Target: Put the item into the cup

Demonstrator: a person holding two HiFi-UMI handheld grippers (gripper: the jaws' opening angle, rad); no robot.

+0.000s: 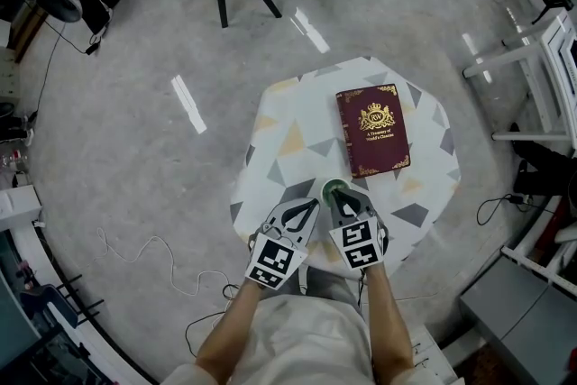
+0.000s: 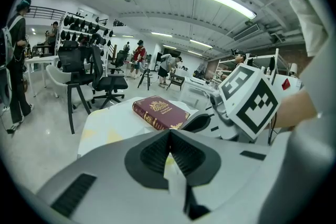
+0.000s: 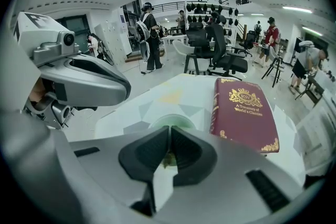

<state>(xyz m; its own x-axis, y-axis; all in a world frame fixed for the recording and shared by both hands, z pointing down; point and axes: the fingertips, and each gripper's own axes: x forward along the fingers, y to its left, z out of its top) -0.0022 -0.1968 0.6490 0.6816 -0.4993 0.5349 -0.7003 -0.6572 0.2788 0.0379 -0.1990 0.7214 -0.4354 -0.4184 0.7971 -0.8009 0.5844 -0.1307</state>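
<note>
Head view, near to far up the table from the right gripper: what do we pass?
right gripper, shut on a small yellowish item → green cup right at its tips → red book → far edge of the table

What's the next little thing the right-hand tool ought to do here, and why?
Probably ease the right gripper slightly forward until its tips hang over the green cup. Its jaws are shut on what looks like a small yellowish item, and the cup's mouth lies just beyond the tips, so letting go now might drop the item short.
</note>
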